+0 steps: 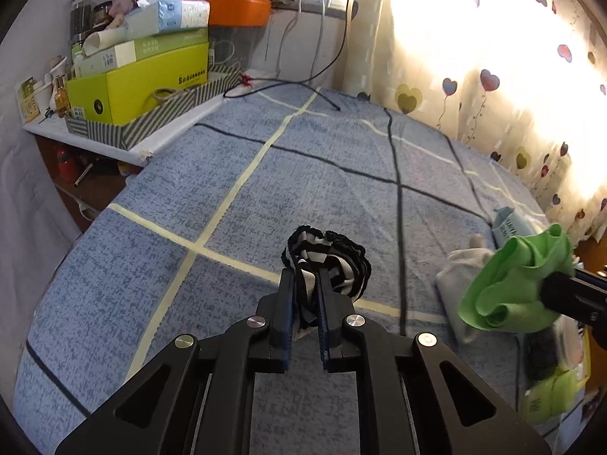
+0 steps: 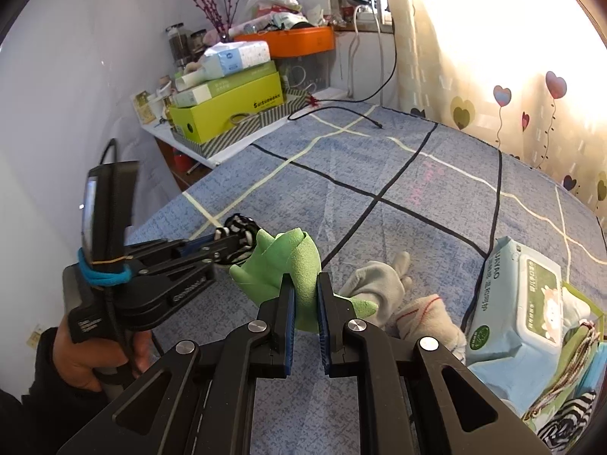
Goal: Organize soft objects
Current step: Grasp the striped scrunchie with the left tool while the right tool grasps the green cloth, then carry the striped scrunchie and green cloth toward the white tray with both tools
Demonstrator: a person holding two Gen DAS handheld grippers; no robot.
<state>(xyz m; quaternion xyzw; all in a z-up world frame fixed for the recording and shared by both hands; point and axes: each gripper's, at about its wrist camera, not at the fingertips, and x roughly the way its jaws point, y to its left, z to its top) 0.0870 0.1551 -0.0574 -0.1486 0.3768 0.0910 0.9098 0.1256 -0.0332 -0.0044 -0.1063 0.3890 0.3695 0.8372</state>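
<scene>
Two soft items are in hand and none looks sorted yet: from the left wrist, the left gripper (image 1: 306, 276) is clamped on a black-and-white striped cloth (image 1: 328, 261) above the blue bedspread (image 1: 212, 174). From the right wrist, the right gripper (image 2: 306, 284) pinches a green cloth (image 2: 292, 261), pale gloves (image 2: 383, 288) lie loose on the bed, and a clear bin (image 2: 592, 318) at the right edge holds a wipes pack (image 2: 516, 299) and striped fabric (image 2: 569, 421), so I judge most sorting remains.

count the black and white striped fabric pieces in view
2: one striped piece clamped in the left tool above the bed; another striped piece in the bin at the bed's right edge. More may be hidden there.
</scene>
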